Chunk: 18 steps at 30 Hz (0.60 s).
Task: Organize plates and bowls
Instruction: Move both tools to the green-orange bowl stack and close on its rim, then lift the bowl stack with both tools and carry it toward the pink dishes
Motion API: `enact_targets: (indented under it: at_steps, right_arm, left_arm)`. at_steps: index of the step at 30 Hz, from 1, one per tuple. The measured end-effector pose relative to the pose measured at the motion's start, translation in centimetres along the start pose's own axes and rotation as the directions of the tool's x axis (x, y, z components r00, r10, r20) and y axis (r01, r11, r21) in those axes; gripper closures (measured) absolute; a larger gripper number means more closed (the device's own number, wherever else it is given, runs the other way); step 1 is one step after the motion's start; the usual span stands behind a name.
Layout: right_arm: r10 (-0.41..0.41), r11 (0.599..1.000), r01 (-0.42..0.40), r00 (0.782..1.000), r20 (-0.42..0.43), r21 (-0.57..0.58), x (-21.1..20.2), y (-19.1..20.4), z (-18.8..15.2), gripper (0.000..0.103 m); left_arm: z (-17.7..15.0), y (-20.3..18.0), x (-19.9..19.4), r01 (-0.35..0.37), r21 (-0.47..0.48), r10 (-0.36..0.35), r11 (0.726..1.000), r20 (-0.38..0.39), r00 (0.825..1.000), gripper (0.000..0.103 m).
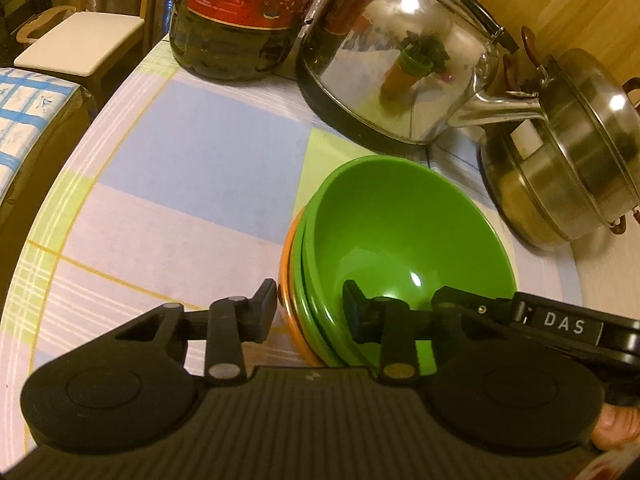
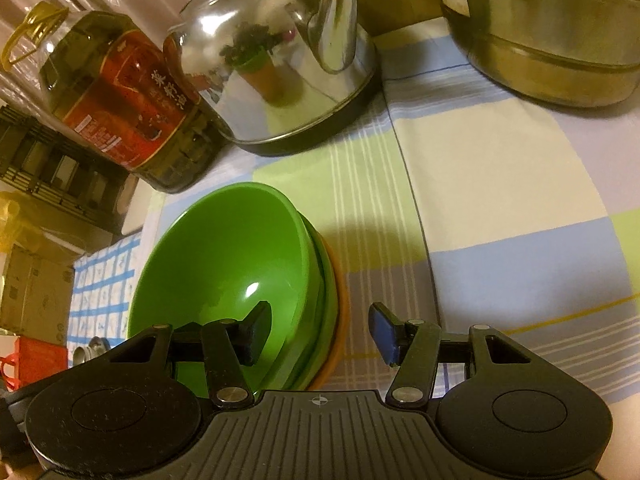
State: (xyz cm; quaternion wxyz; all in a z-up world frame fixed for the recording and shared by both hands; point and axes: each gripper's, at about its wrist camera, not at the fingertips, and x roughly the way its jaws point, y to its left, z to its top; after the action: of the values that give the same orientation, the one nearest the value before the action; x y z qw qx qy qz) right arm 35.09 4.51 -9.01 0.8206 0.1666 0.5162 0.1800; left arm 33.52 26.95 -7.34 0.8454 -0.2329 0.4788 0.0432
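A stack of nested bowls stands on the checked tablecloth: a green bowl (image 1: 404, 236) on top, another green one under it and an orange bowl (image 1: 289, 280) at the bottom. My left gripper (image 1: 310, 308) is open and straddles the stack's left rim, one finger outside, one inside the top bowl. In the right wrist view the green bowl (image 2: 224, 264) and the orange bowl (image 2: 340, 320) sit at lower left. My right gripper (image 2: 320, 332) is open and straddles the stack's right rim. The right gripper's body (image 1: 560, 326) shows in the left wrist view.
A shiny steel kettle (image 1: 396, 60) and a large oil bottle (image 1: 236, 16) stand behind the bowls. A lidded steel pot (image 1: 568, 152) stands at the right. The table's left edge (image 1: 72, 168) drops off toward a chair (image 1: 80, 40).
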Motion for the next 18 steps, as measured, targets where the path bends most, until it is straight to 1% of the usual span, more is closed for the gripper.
enact_targets:
  at_steps: [1, 2, 4, 7, 10, 13, 18]
  right_arm:
    - [0.001, 1.000, -0.001, 1.000, -0.003, 0.003, 0.1, 0.0, -0.1, 0.057]
    - [0.002, 1.000, -0.002, 1.000, -0.007, 0.007, 0.3, -0.1, -0.1, 0.062]
    - [0.017, 0.999, -0.017, 1.000, -0.011, 0.034, 0.5, -0.4, -0.1, 0.067]
    - [0.019, 0.999, -0.019, 1.000, -0.007, 0.042, 0.5, -0.5, -0.3, 0.069]
    - [-0.011, 1.000, 0.011, 1.000, -0.005, 0.015, 0.4, 0.0, -0.4, 0.073]
    - [-0.042, 0.999, 0.042, 0.999, -0.002, -0.014, 0.1, 0.4, -0.9, 0.074]
    - [-0.038, 0.999, 0.038, 0.999, -0.006, -0.005, -0.9, -0.3, -2.6, 0.074]
  left_arm:
    - [0.0, 0.0, 0.1, -0.003, 0.004, 0.003, 1.000, 0.000, 1.000, 0.074]
    - [0.0, -0.1, 0.1, -0.007, 0.007, 0.007, 1.000, 0.000, 1.000, 0.074]
    - [0.0, 0.0, 0.0, -0.008, 0.007, 0.008, 1.000, 0.001, 1.000, 0.074]
    - [-0.1, -0.1, 0.0, -0.012, 0.011, 0.012, 1.000, 0.002, 1.000, 0.075]
    - [-0.2, -0.3, -0.2, -0.018, 0.021, 0.018, 1.000, 0.000, 1.000, 0.075]
    - [-0.7, -0.6, -0.5, -0.025, 0.043, 0.025, 0.999, -0.004, 1.000, 0.075]
    - [-2.1, -1.6, -1.5, -0.038, 0.097, 0.038, 0.995, -0.003, 0.999, 0.076]
